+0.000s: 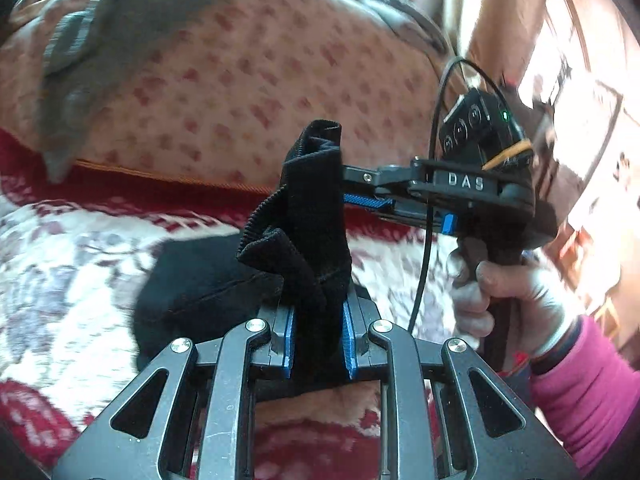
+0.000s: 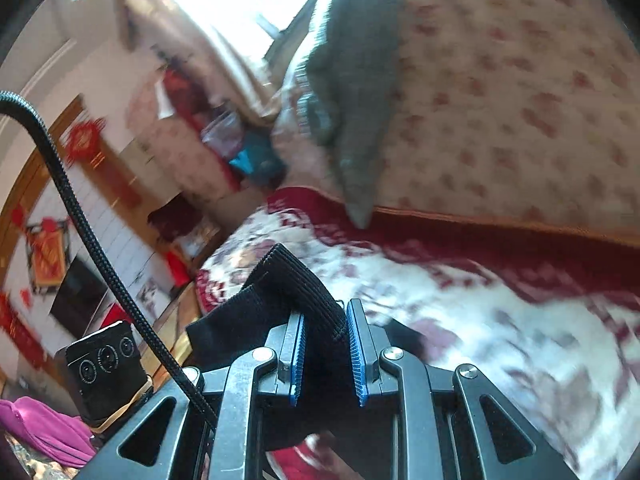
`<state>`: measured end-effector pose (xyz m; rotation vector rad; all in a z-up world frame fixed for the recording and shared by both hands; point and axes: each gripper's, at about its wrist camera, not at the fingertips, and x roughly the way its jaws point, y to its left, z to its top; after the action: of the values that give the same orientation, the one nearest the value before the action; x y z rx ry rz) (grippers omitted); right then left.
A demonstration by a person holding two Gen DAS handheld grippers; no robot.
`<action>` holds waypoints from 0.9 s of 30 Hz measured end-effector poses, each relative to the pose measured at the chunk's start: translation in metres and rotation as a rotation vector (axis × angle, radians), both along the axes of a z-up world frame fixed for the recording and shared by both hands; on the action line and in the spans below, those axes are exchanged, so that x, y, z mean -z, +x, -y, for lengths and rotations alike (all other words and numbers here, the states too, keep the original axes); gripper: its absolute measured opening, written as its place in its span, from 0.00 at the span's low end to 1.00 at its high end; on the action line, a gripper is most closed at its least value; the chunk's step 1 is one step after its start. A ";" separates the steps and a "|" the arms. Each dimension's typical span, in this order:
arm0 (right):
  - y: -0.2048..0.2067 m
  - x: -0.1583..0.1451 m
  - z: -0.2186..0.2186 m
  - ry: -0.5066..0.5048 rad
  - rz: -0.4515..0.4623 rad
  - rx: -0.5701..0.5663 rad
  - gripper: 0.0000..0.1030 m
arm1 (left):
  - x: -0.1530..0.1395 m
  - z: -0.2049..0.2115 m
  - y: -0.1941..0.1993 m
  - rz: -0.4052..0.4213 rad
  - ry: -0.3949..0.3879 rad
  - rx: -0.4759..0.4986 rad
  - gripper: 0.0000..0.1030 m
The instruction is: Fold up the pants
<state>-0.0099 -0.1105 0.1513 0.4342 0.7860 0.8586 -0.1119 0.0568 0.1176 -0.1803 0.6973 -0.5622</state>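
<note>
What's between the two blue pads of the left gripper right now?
Bunched black pants fabric fills the left gripper gap, clamped; the left wrist view shows it.

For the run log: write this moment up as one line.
task: fold pants | left claw: shut on black pants | right claw: shut on black pants | pants: lifted over floral bedspread

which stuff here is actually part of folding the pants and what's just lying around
Job:
- black knit pants
- left gripper, clamped on them
- right gripper, clamped on them

Lying about:
- grey cloth
- beige floral pillow
- red-and-white patterned blanket
</note>
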 end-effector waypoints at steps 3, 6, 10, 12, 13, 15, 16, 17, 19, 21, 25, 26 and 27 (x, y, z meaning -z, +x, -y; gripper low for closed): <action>-0.009 0.027 0.038 0.007 -0.056 0.068 0.19 | 0.020 0.033 0.001 -0.030 0.047 0.036 0.17; -0.013 0.056 0.070 0.010 -0.117 0.134 0.19 | 0.039 0.061 0.005 -0.070 0.076 0.058 0.17; -0.021 0.088 0.104 -0.023 -0.190 0.232 0.19 | 0.056 0.075 0.004 -0.115 0.109 0.062 0.18; -0.024 0.095 0.116 -0.046 -0.209 0.275 0.20 | 0.057 0.078 0.000 -0.123 0.123 0.065 0.22; -0.027 0.096 0.121 -0.063 -0.215 0.298 0.21 | 0.056 0.079 -0.002 -0.120 0.127 0.073 0.29; -0.034 0.097 0.133 -0.076 -0.219 0.342 0.23 | 0.053 0.076 -0.004 -0.133 0.099 0.099 0.44; -0.037 0.094 0.136 -0.071 -0.220 0.358 0.23 | 0.050 0.074 -0.006 -0.150 0.070 0.116 0.47; -0.042 0.089 0.140 -0.060 -0.215 0.380 0.24 | 0.047 0.071 -0.009 -0.163 0.035 0.131 0.47; -0.052 0.075 0.145 -0.047 -0.186 0.403 0.25 | 0.037 0.066 -0.014 -0.156 0.014 0.138 0.49; -0.058 0.060 0.141 -0.041 -0.153 0.396 0.27 | 0.029 0.058 -0.020 -0.145 0.002 0.142 0.49; -0.068 0.034 0.118 -0.061 -0.106 0.339 0.31 | 0.021 0.030 -0.019 -0.108 0.014 0.083 0.49; -0.068 0.031 0.109 -0.064 -0.100 0.323 0.31 | 0.019 0.019 -0.018 -0.099 0.016 0.057 0.49; -0.069 0.029 0.103 -0.067 -0.097 0.307 0.33 | 0.020 0.012 -0.016 -0.096 0.018 0.043 0.49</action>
<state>-0.0786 -0.2136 0.1223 0.5243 0.8104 0.5268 -0.1277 0.0447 0.0980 -0.1769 0.8011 -0.5908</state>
